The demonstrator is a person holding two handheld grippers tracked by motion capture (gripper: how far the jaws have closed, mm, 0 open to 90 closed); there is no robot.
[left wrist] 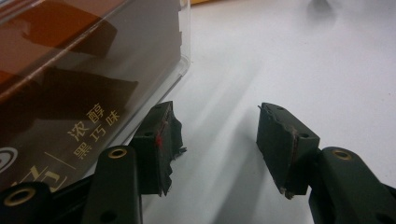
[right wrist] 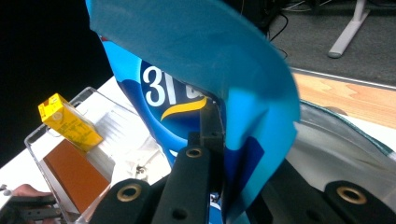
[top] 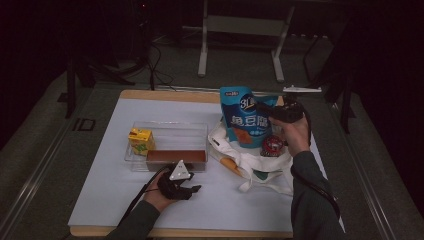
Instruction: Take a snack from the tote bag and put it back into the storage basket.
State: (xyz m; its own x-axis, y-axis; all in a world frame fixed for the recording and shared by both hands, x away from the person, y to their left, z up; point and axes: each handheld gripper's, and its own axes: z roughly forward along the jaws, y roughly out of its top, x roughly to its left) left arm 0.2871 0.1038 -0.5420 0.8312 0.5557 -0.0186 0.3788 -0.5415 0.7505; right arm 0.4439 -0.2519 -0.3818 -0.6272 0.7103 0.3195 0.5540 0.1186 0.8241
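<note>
White-topped table (top: 115,200), clear bin (top: 170,131) and cloth bag (top: 260,167) lying on it

High view overhead, far; gripper views close; all share clear bin (top: 170,131).

The high view is dimly lit, and its surroundings are lost in darkness. The white mat (top: 150,197) is brightly lit in the left gripper view, where soft shadows are cast and the near black parts are blurred.

Blue snack bag (top: 244,116) with white lettering, upright, held above the white tote bag (top: 260,167)
</note>
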